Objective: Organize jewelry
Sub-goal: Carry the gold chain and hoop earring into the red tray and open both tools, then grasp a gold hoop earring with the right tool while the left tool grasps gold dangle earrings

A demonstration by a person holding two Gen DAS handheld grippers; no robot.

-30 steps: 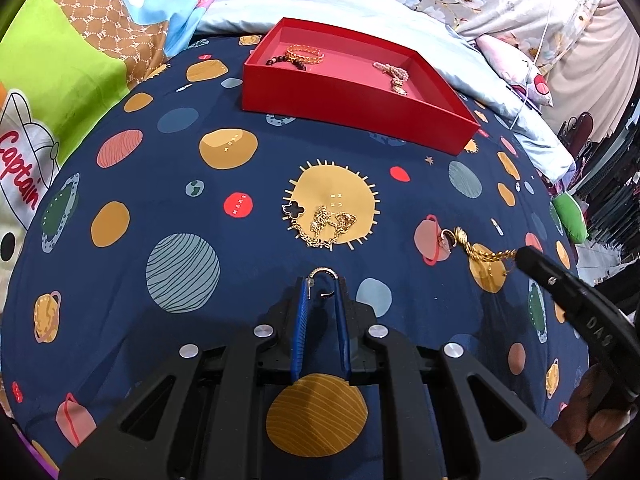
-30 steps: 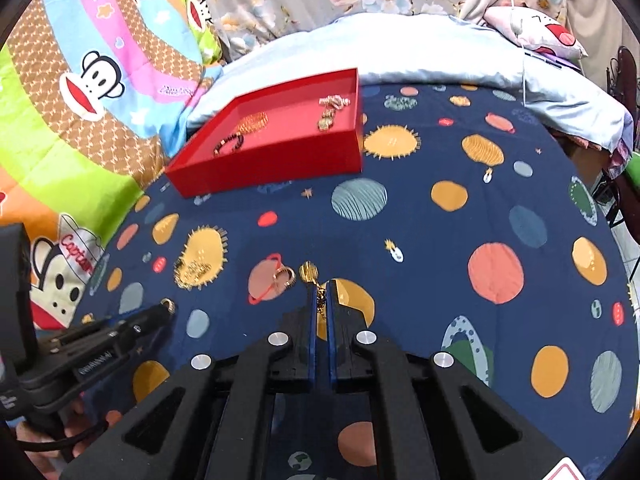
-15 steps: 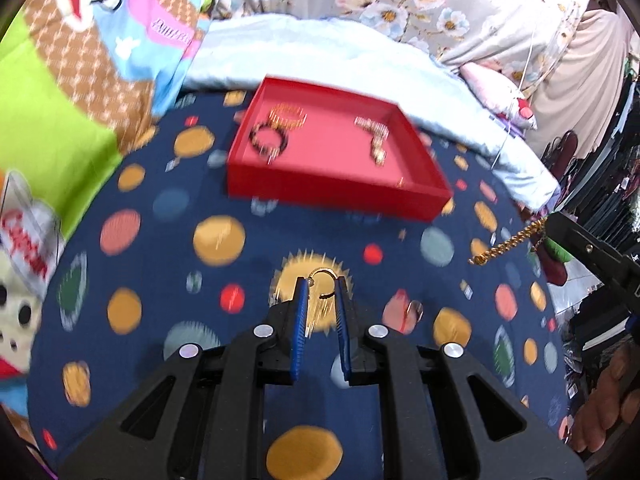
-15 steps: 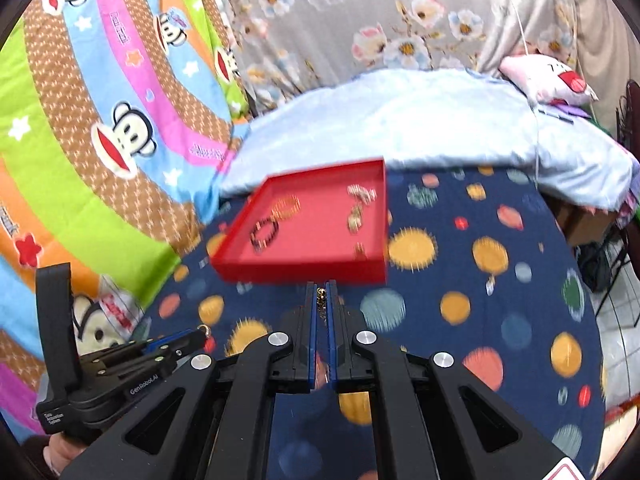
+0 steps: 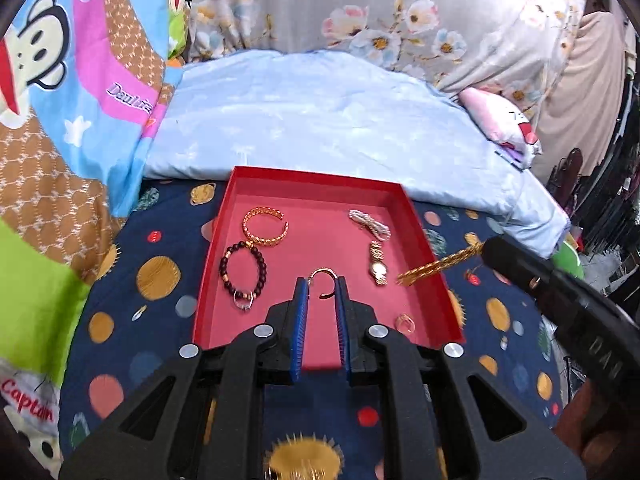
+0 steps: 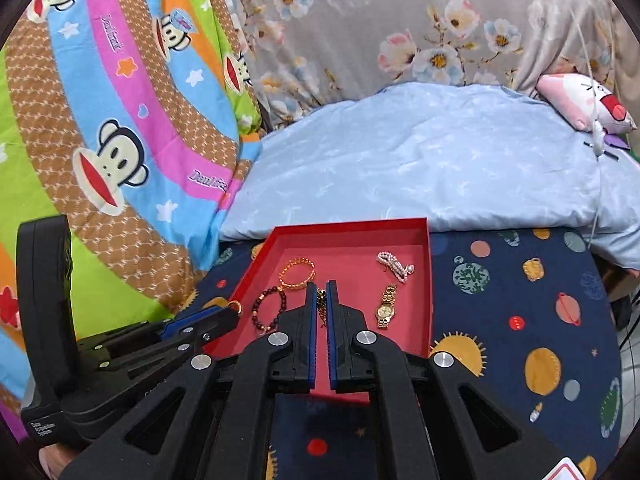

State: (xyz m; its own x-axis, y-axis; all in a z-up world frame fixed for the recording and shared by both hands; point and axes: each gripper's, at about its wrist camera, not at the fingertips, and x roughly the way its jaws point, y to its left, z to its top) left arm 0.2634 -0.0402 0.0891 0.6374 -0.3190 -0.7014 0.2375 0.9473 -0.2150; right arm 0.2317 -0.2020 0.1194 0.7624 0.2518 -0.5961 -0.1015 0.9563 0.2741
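Observation:
A red tray [image 5: 430, 264] [image 6: 430, 280] lies on the planet-print bedsheet. In it are a gold bangle [image 5: 265, 226], a dark bead bracelet [image 5: 242, 274], a pearl piece [image 5: 370, 222], a gold watch [image 5: 377, 267] and a small ring [image 5: 405, 322]. My left gripper [image 5: 322, 286] is shut on a gold ring [image 5: 325, 276] above the tray's middle. My right gripper [image 6: 320, 292] is shut on a gold chain [image 5: 436, 267] [image 6: 321, 304], which hangs over the tray's right side in the left wrist view.
A pale blue quilt [image 5: 320, 120] lies just behind the tray. A colourful monkey-print blanket [image 6: 100, 140] is on the left. A pink plush toy [image 6: 580, 108] lies at the back right. A gold necklace shows blurred at the bottom edge [image 5: 304, 464].
Both grippers have moved forward from over the sheet to above the red tray, each carrying its piece. The tray now looks much closer.

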